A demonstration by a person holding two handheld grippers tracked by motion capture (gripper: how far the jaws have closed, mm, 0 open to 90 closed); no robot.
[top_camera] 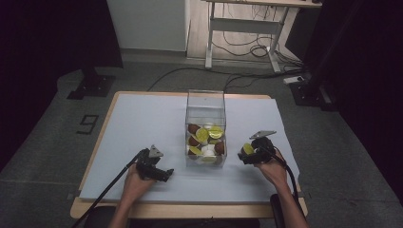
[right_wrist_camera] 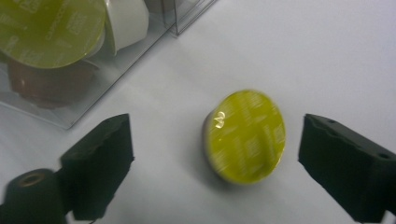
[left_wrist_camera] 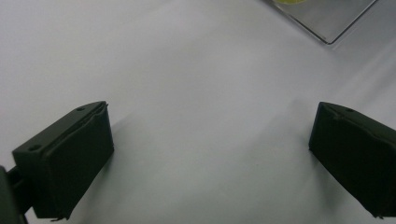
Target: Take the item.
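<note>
Yellow-green foil tops a small round coffee capsule lying untouched between the spread right gripper jaws, beside the clear plastic box; the left gripper gapes over bare desk.

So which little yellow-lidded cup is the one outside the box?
Find the clear box mid-table. Just to its right, between the open right gripper pads, one capsule lies on the white sheet. The other capsules all sit inside the box.
</note>
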